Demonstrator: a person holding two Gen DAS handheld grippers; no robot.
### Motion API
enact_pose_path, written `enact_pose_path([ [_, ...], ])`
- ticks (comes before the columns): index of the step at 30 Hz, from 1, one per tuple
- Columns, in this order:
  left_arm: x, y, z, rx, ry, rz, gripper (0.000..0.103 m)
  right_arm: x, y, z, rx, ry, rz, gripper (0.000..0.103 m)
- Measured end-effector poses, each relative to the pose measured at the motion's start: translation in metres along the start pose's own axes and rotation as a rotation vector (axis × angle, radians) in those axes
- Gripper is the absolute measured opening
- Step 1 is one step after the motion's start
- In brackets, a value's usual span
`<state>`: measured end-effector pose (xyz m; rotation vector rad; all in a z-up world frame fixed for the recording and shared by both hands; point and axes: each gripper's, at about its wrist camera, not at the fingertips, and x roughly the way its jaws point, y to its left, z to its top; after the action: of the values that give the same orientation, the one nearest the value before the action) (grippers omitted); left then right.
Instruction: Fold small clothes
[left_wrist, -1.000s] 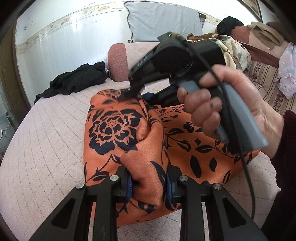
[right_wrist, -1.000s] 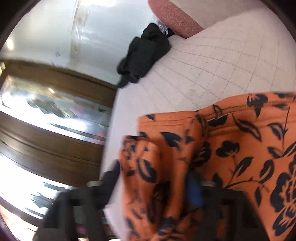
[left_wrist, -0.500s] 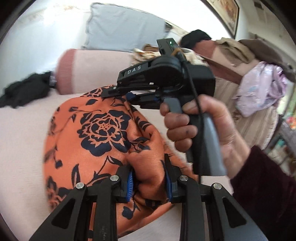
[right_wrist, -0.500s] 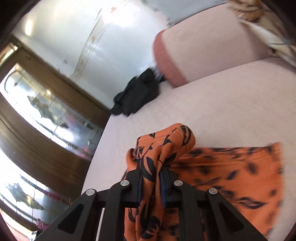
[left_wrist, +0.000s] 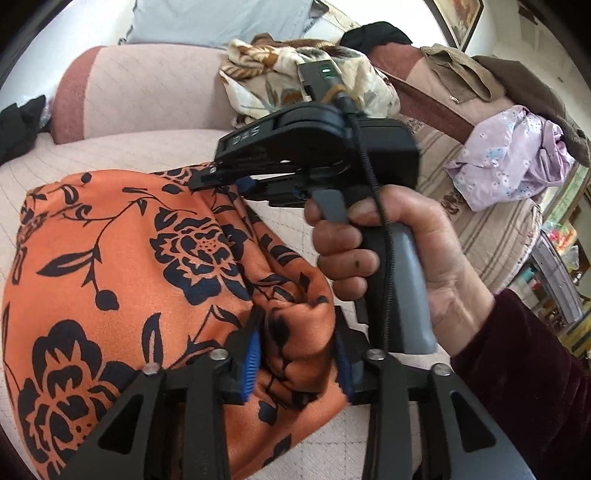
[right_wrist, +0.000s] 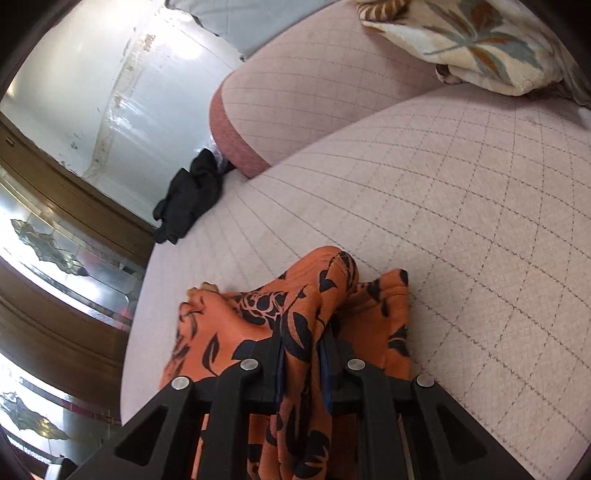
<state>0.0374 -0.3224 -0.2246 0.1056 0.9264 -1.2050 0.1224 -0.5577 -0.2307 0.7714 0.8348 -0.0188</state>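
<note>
Both tongs have the orange cloth (left_wrist: 155, 266), bunched up on the bed (right_wrist: 461, 206). Right tongs (right_wrist: 301, 363) are clamped on a fold; left tongs (left_wrist: 295, 354) are opening with fabric between them. Nothing's neatly folded yet, so most work remains.

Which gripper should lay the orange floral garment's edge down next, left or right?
Right. The right gripper is clamped on the orange floral garment, while the left gripper is opening, its pads slack around the bunched cloth.
</note>
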Motion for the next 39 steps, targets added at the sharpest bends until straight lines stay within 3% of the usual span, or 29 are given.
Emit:
enact_pose_path([
  [6, -0.034, 0.004, 0.003, 0.059, 0.021, -0.089, 0.063, 0.007, -0.01, -0.007, -0.004, 0.037, -0.067, 0.023],
  [9, -0.067, 0.019, 0.0, 0.094, -0.048, -0.006, 0.076, -0.008, -0.006, -0.008, 0.006, 0.031, -0.109, 0.023],
  [12, -0.097, 0.047, 0.004, 0.06, -0.132, 0.087, 0.076, -0.044, 0.016, -0.015, -0.068, -0.054, -0.202, 0.023],
  [14, -0.108, 0.068, 0.008, 0.019, -0.157, 0.159, 0.077, -0.063, 0.033, -0.026, -0.113, -0.076, -0.185, 0.023],
  [19, -0.106, 0.1, 0.003, -0.063, -0.094, 0.297, 0.076, -0.085, 0.07, -0.067, -0.167, -0.053, -0.103, 0.023],
  [22, -0.091, 0.102, -0.007, -0.032, -0.014, 0.366, 0.076, -0.082, 0.069, -0.095, -0.132, 0.007, -0.067, 0.023],
  [24, -0.085, 0.099, -0.014, 0.0, 0.023, 0.395, 0.077, -0.077, 0.064, -0.109, -0.112, 0.052, -0.097, 0.023],
  [27, -0.078, 0.099, -0.02, 0.021, 0.076, 0.408, 0.077, -0.073, 0.044, -0.131, -0.08, 0.111, -0.225, 0.019],
  [30, -0.079, 0.1, -0.027, 0.021, 0.083, 0.412, 0.077, -0.081, 0.032, -0.137, -0.039, 0.105, -0.206, 0.019],
  [35, -0.076, 0.104, -0.025, 0.009, 0.085, 0.386, 0.077, -0.089, 0.045, -0.111, -0.053, 0.024, -0.218, 0.02],
  [39, -0.072, 0.103, -0.023, -0.003, 0.094, 0.365, 0.078, -0.072, 0.063, -0.078, -0.084, -0.019, -0.222, 0.02],
])
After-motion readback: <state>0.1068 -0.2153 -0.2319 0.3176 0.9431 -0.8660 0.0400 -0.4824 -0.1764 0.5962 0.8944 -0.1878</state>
